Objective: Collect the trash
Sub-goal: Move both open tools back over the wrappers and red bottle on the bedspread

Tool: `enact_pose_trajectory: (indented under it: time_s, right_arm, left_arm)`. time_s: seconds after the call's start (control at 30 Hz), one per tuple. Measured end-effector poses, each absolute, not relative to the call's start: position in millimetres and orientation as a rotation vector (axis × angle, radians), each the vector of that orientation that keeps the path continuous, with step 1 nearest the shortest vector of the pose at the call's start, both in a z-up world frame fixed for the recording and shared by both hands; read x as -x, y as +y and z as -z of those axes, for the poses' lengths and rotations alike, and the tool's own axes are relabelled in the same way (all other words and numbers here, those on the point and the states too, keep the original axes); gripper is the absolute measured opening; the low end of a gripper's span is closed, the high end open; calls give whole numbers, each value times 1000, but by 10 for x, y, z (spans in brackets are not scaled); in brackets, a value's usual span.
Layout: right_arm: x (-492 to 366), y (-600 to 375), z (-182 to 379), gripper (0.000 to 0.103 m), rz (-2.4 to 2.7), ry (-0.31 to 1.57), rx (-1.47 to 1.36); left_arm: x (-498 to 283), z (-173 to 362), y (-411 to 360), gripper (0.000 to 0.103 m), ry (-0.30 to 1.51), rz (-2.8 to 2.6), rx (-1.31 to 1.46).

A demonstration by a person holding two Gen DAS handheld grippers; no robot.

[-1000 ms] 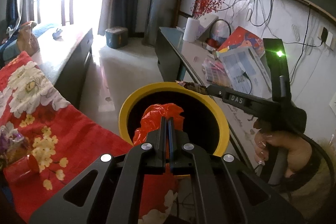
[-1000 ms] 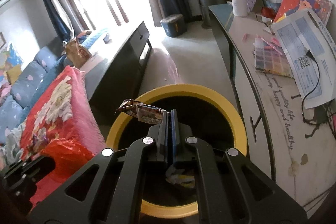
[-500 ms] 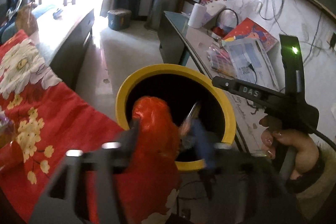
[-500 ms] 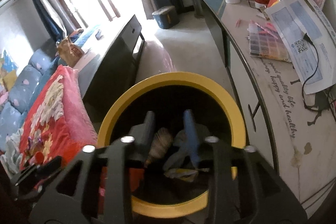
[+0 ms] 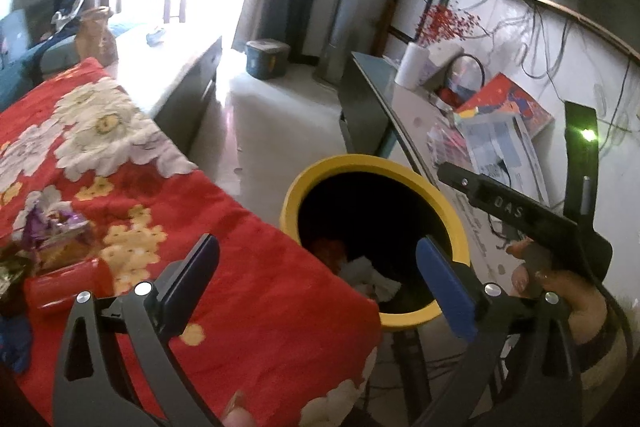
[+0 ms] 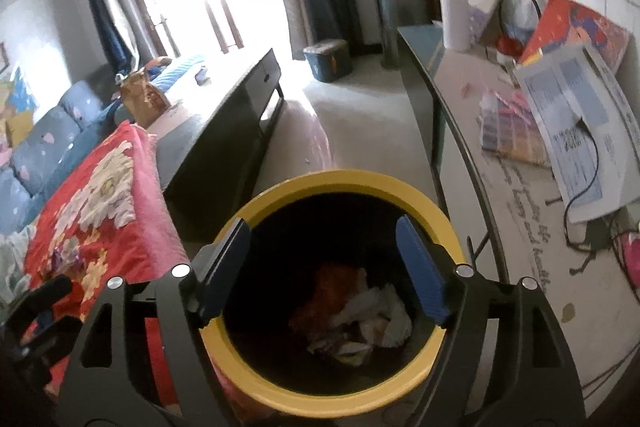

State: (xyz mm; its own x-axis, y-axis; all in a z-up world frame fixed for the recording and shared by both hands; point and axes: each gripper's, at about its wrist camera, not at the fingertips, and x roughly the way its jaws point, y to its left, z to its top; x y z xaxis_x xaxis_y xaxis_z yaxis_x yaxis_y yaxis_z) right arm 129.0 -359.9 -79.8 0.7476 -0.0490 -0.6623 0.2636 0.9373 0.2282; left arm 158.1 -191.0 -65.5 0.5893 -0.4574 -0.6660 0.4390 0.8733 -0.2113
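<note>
A: Both wrappers have left the jaws since a second ago, when the left gripper point(image 5: 316, 267) was clamped on a red bag and the right gripper point(image 6: 324, 259) on a brown snack wrapper

B: And now?

A: Each pair of jaws stands apart and is opening wider, with nothing between them. That drop looks done, so two pieces are collected

B: Where did they land?

A: Down in the yellow bin point(image 6: 344, 179), right under the right gripper. Something red point(image 6: 332, 283) lies beside crumpled white paper point(image 6: 380, 311) at the dark bottom

B: Anything left?

A: On the red flowered blanket point(image 5: 240, 227) just beside the bin, near the left edge, a purple wrapper point(image 5: 52, 223) and a red cup point(image 5: 64, 287) on its side. Farther off, the desk point(image 6: 460, 99) holds papers, probably not trash
</note>
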Motion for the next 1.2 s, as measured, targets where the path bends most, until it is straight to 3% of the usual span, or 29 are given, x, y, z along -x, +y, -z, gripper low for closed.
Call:
enact_pose_trajectory:
  time_s: [1.2]
  right_arm:
    - [-1148,-2375,376,74,-167,642,-182]
  left_arm:
    - [-1385,238,-682,96,639,241,86]
